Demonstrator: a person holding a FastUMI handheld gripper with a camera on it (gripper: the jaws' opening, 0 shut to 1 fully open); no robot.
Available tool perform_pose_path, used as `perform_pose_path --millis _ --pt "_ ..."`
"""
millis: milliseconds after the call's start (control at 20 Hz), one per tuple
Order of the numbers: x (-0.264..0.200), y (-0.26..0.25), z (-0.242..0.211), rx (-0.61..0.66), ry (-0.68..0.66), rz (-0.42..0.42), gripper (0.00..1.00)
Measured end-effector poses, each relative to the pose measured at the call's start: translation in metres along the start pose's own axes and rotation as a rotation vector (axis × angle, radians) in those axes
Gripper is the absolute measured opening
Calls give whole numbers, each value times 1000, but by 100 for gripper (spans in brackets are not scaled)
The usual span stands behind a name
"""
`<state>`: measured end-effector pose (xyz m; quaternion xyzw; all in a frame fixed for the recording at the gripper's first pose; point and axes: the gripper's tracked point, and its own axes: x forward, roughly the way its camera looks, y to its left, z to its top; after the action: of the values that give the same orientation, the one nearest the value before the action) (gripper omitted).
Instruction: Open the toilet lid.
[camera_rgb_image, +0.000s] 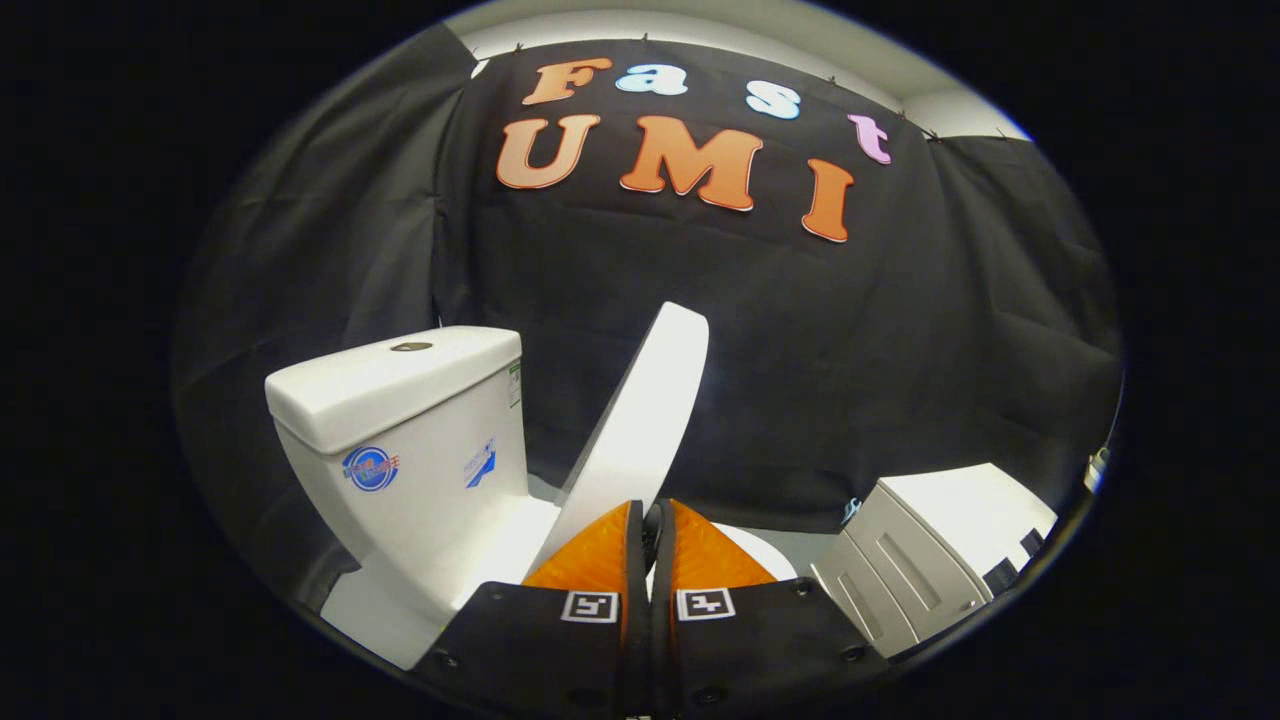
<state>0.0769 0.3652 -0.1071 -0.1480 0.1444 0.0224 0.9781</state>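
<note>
While toilet lid stands raised, claw pinched together, grip on lid's lower edge unclear.

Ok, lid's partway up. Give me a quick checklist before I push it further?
1. White plastic toilet lid raised off the bowl: ok, tilted up, leaning toward the white ceramic tank.
2. Lid resting against the tank: not ok, a gap remains.
3. Gripper closed: ok, fingers together, no gap visible.
4. Gripper contact with the lid: cannot tell, the tips sit at the lid's lower edge but nothing visibly lies between them.
5. Path between lid and tank free: ok, nothing seen there.
6. Grey-white cabinet beside the toilet: ok, well off to the side.
</note>
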Motion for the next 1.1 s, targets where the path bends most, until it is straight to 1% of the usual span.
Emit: perform_pose_path --millis 200,400,600,1100 --pt "-2 19 9 -38 -15 -11 8" --pt "-3 38 15 -49 -28 -20 8" --pt "-3 68 25 -92 -49 3 8" --pt "-3 149 35 -175 -73 111 8"
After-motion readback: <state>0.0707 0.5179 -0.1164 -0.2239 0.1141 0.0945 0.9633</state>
